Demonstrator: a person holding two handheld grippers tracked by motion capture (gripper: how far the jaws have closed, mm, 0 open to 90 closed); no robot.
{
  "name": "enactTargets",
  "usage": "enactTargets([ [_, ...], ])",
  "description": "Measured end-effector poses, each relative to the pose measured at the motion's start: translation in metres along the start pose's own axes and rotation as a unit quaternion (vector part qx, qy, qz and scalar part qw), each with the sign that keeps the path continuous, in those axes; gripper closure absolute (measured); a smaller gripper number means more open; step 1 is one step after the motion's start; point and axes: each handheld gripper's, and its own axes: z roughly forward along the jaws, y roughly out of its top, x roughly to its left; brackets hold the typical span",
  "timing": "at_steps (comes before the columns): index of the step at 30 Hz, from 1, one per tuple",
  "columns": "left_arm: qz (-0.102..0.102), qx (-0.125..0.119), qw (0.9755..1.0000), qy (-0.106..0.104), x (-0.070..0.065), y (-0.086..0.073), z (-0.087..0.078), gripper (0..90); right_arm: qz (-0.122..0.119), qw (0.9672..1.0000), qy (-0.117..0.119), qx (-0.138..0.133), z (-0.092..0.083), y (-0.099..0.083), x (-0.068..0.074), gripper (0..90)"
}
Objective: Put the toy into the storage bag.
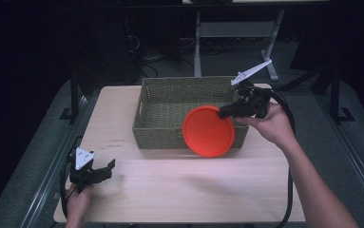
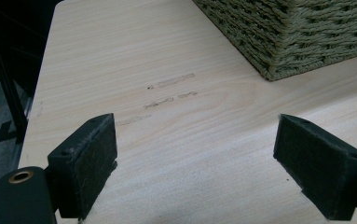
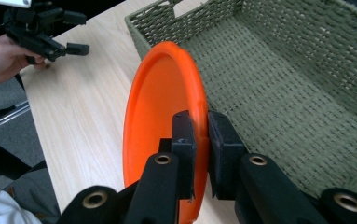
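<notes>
Orange plate (image 1: 208, 131), pinched at its rim by right gripper (image 1: 223, 113), hangs tilted over woven basket (image 1: 166, 96)'s 5 o'clock corner; left gripper (image 1: 104, 169)'s fingers spread.

No readable writing is showing anywhere.

The table (image 2: 176, 140) is bearing a few faint dark smudges near the woven basket (image 2: 306, 37), too worn to be making out as letters or numbers; the orange plate (image 3: 162, 107) and the basket are carrying no label, brand or sign.
</notes>
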Motion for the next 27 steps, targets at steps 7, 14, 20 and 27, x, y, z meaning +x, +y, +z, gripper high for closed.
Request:
enactTargets([
  [7,-0.002,0.000,1.0000,-0.002,0.001,0.000,0.000,12.8,0.003,1.0000,-0.005,-0.001,0.002,0.011,-0.008,81.9],
  [14,-0.001,0.000,1.0000,-0.001,0.000,0.000,-0.001,12.8,0.014,0.9999,-0.010,-0.003,0.004,0.019,-0.017,81.9],
  [20,-0.003,0.000,1.0000,-0.001,0.001,-0.001,-0.001,12.8,0.026,0.9995,-0.015,-0.010,0.001,0.025,-0.027,81.8],
  [27,0.001,0.001,1.0000,0.001,0.000,0.000,-0.001,12.8,0.039,0.9989,-0.021,-0.019,-0.001,0.034,-0.038,81.9],
])
